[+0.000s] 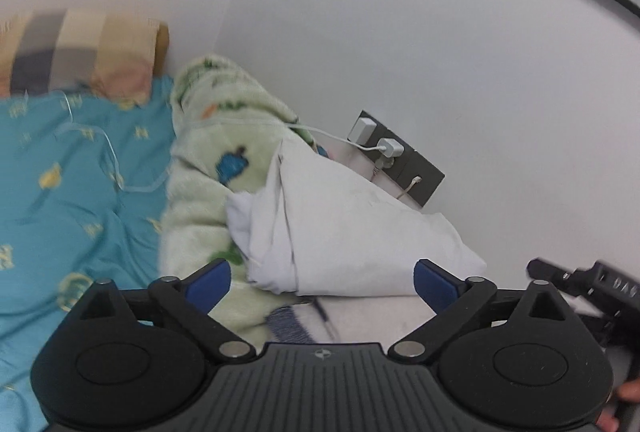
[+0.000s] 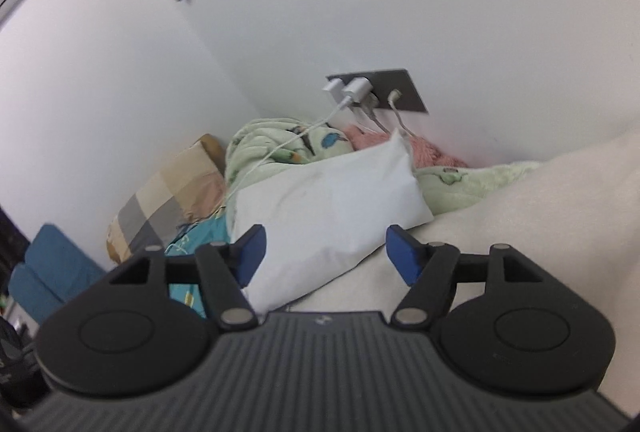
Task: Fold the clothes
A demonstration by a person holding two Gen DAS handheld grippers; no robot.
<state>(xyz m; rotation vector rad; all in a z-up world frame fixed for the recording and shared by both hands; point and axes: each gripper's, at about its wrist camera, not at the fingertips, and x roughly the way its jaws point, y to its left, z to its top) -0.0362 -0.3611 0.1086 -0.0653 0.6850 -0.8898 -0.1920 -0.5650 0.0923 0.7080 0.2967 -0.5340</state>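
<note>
My left gripper (image 1: 322, 284) stands open with nothing between its blue pads (image 1: 210, 286). It hovers over the near end of a white pillow (image 1: 360, 224) and a green fleece blanket (image 1: 208, 152). Just below the pads lie a strip of blue-striped cloth (image 1: 288, 324) and a pale cream fabric (image 1: 380, 316). My right gripper (image 2: 326, 256) is open too and holds nothing. It points at the same white pillow (image 2: 328, 200), with the cream fabric (image 2: 540, 212) spreading to its right. Part of the right gripper's black body (image 1: 600, 284) shows at the left wrist view's right edge.
A turquoise printed sheet (image 1: 80, 192) covers the bed to the left, with a checked pillow (image 1: 80, 52) against the wall. A grey socket plate (image 2: 400, 92) holds white chargers, and their cables trail over the blanket (image 2: 280, 140). Something pink and fluffy (image 2: 424, 152) lies behind the pillow.
</note>
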